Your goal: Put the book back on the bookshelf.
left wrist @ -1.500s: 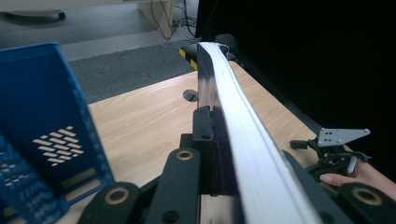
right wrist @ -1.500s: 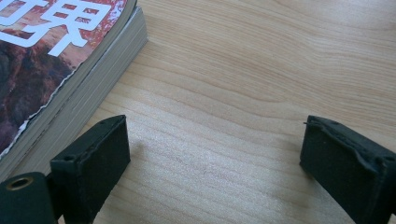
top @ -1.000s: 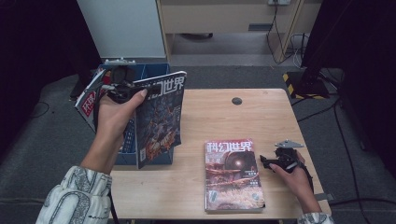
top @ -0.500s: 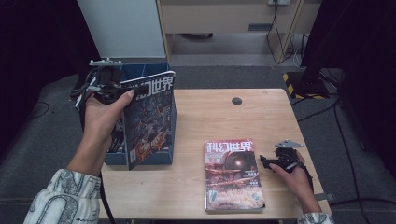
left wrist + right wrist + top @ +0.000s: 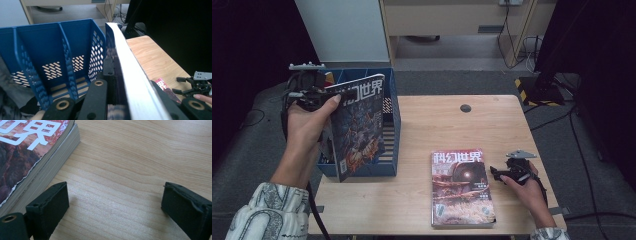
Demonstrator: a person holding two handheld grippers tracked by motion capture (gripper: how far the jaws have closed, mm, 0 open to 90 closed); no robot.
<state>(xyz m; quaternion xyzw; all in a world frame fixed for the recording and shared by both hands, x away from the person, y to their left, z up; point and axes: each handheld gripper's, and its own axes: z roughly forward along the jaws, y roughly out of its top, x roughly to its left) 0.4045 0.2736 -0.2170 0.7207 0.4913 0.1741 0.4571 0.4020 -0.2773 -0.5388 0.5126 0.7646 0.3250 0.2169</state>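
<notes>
Nearest, the right gripper (image 5: 504,174) rests on the worktop (image 5: 437,120), fingers spread wide, just beside a flat magazine (image 5: 461,187). Farther off, the left gripper (image 5: 314,95) pinches another magazine (image 5: 359,125) by its top edge, upright at the blue file box (image 5: 393,125). It looks light and floppy (probably slippery too), so grip near the spine.

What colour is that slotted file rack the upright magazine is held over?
Blue, with perforated walls; the file rack shows best in the left gripper view.
</notes>
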